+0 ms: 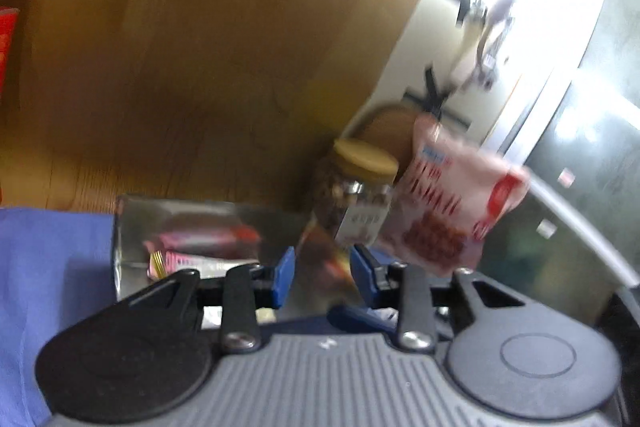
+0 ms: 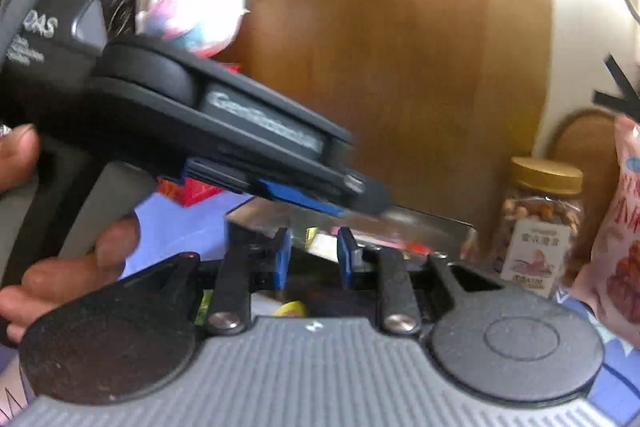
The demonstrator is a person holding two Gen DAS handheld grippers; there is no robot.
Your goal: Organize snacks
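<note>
Left gripper (image 1: 322, 269), nearest in its own view: blue-padded jaws stand at a narrow gap with a blurred dark red-brown wrapper (image 1: 324, 259) showing between them; whether the pads press on it cannot be told through the motion blur.

Right gripper (image 2: 310, 259), nearest in its own view: jaws at a narrow gap, nothing seen between the pads. A yellow scrap (image 2: 291, 309) shows just under its body.

Left hand (image 2: 60, 267), at the left of the right wrist view: fingers wrapped round the grey handle of the left gripper, whose black body reaches across toward the tray.

Blue cloth (image 1: 48, 267): covers the near counter.

Clear tray (image 1: 132, 227) (shiny, see-through walls): sits on the cloth just beyond both grippers and holds pink and red snack packets (image 1: 200, 247).

Nut jar (image 2: 540, 223): clear, tan lid, white label, upright to the right of the tray.

Pink snack bag (image 1: 452, 203): printed in red, leaning just right of the jar.

Red box (image 2: 192, 191): left of the tray, partly hidden behind the left gripper.

Pink and blue plush toy (image 2: 200, 11): far left.

Wooden floor (image 1: 180, 47): fills the far background.
</note>
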